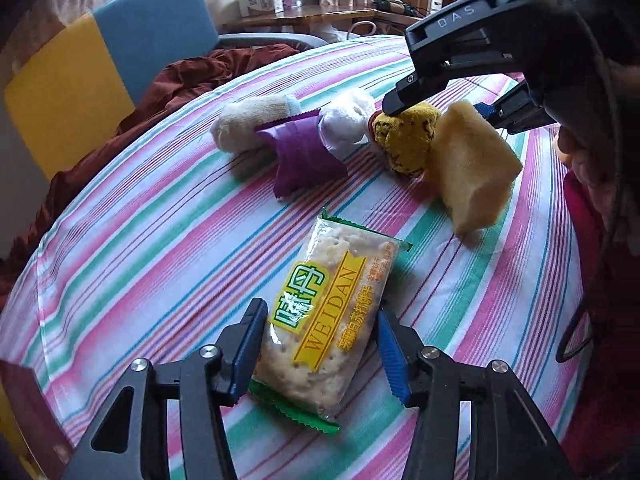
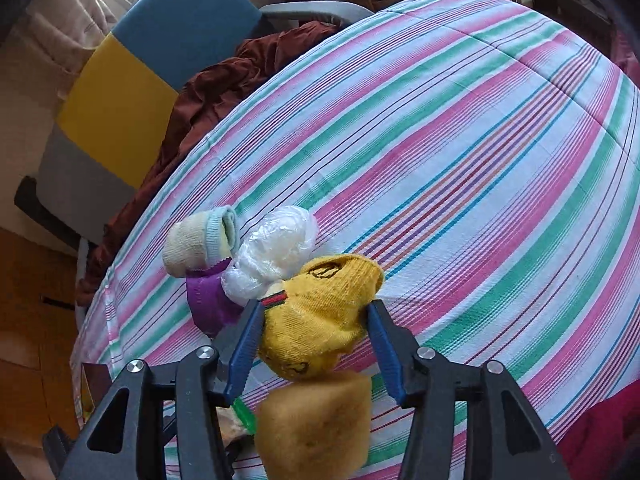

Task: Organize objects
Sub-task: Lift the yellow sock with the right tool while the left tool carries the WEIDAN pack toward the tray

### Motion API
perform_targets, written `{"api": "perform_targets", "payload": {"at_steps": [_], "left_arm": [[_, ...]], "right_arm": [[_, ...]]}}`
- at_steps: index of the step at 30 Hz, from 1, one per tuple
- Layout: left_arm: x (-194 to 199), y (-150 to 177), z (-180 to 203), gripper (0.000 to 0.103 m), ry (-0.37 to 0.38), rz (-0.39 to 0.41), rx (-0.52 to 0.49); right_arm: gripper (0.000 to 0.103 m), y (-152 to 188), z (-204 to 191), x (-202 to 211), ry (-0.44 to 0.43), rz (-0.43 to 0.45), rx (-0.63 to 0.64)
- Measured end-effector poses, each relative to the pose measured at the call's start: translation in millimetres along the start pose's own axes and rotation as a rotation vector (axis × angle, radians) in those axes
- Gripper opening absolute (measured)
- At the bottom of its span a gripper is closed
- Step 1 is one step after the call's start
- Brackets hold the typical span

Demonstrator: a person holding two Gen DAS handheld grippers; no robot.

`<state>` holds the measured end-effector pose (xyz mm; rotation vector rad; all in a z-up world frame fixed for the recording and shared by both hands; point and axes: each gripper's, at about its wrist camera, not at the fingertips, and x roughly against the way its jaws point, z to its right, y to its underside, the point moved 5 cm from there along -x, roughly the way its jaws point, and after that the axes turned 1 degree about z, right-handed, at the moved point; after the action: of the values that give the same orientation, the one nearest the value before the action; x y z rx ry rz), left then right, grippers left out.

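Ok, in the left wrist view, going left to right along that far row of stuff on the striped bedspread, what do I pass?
Rolled cream sock → purple wrapper → crumpled clear plastic bag → rolled yellow sock → yellow sponge.

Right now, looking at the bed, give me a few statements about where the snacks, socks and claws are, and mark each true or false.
1. The cracker packet lies between the left claw's fingers. True.
2. The yellow sock sits between the right claw's fingers. True.
3. The sponge lies far from the yellow sock. False: it sits right beside it.
4. The bedcover is plain white. False: it is striped pink, green and blue.
5. The purple packet rests on the cracker packet. False: they lie apart.
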<state>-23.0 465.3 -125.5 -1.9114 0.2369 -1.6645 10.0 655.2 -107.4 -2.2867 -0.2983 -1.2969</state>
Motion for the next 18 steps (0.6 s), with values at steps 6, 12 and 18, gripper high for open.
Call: {"api": "perform_targets", "payload": {"at_steps": [6,12,18], "left_arm": [[21,33,2,0.055,-0.03,0.022,0.099],[33,58,2,0.055,-0.018,0.039,0.19],[37,66,0,0.054,-0.028,0.047,0.228]], "right_arm": [[0.059,4,-1,-9,-0.017,-0.042,0.006],[0.042,10,-19,-14,-0.047,-0.068,0.103],[0.035,19,-51,-2,-0.171,-0.048,0.231]]}}
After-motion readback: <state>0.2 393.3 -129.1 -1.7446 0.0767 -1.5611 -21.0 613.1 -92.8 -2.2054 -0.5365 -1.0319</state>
